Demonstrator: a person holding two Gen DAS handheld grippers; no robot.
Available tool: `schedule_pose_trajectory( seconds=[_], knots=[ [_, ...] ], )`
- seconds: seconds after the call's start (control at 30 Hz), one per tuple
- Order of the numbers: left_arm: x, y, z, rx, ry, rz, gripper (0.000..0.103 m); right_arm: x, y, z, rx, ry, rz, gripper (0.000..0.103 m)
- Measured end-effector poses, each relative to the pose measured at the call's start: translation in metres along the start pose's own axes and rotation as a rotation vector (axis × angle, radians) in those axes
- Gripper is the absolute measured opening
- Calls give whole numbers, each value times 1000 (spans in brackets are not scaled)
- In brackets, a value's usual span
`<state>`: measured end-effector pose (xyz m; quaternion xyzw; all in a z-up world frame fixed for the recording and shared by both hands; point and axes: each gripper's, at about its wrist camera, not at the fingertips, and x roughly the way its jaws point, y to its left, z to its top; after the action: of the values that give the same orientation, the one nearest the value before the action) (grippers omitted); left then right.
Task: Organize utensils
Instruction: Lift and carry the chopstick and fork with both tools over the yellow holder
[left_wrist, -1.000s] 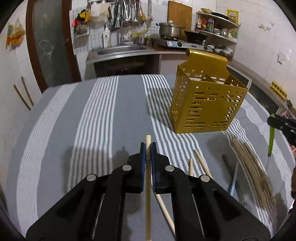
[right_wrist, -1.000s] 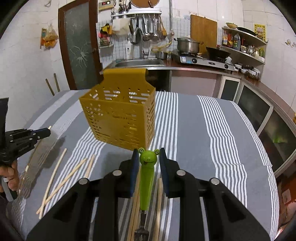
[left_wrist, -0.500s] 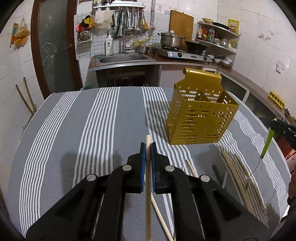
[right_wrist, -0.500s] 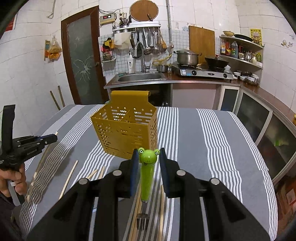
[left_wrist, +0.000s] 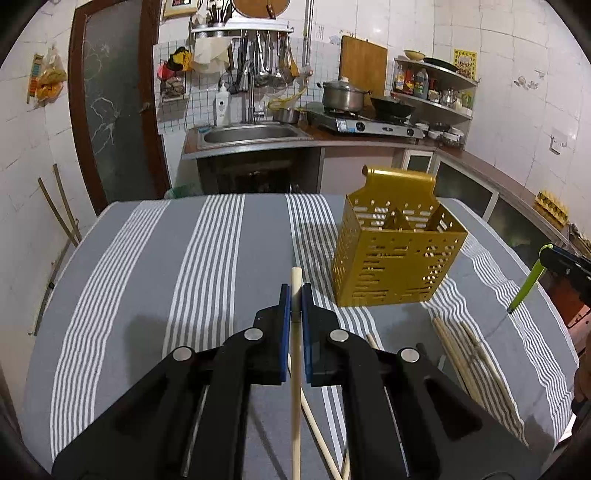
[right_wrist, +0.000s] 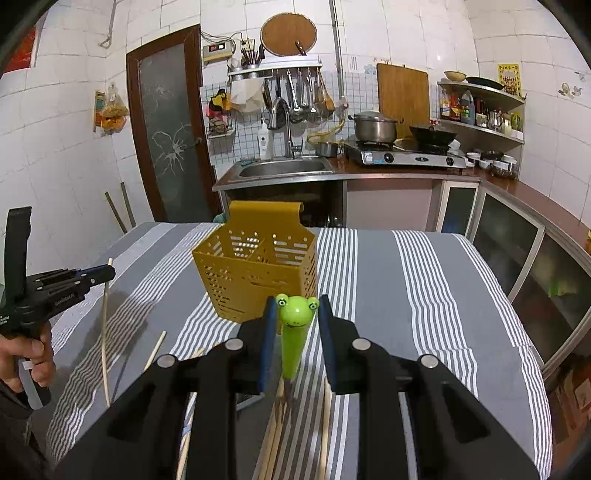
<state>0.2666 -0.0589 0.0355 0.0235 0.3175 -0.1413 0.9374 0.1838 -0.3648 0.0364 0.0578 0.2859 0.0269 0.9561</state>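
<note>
My left gripper (left_wrist: 295, 299) is shut on a pale wooden chopstick (left_wrist: 295, 369) and holds it above the striped cloth, left of the yellow perforated utensil caddy (left_wrist: 397, 258). My right gripper (right_wrist: 294, 315) is shut on a green frog-handled fork (right_wrist: 295, 328), its tines hanging down, in front of the caddy (right_wrist: 258, 280). The left gripper and its chopstick (right_wrist: 105, 325) also show in the right wrist view, and the fork (left_wrist: 526, 284) in the left wrist view.
Loose chopsticks lie on the cloth (left_wrist: 465, 354) between the grippers, and more lie under the right gripper (right_wrist: 325, 424). The grey striped tablecloth (left_wrist: 184, 277) covers the table. A kitchen counter with a sink (left_wrist: 251, 134) stands behind the table.
Both grippers have risen from the table with their loads. The chopstick and the fork now hang higher above the cloth, and the caddy looks farther and lower.
</note>
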Motion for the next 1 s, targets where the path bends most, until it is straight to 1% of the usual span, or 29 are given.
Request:
schedule_pose_trajectory(
  seconds=[0.23, 0.53, 0.73, 0.8, 1.0],
  knots=[
    [-19, -3, 16, -3, -77, 6, 4, -11, -1, 14, 0, -48, -3, 23],
    [-41, -16, 53, 18, -166, -13, 4, -23, 4, 45, -27, -96, -3, 23],
    [-48, -31, 84, 40, -224, -22, 4, -26, 6, 69, -40, -128, -5, 23],
    [-47, -38, 97, 48, -237, -27, 4, -27, 7, 77, -46, -150, -3, 23],
    [-42, -56, 132, 54, -278, -46, 4, -25, 11, 109, -65, -180, -2, 23]
  ],
)
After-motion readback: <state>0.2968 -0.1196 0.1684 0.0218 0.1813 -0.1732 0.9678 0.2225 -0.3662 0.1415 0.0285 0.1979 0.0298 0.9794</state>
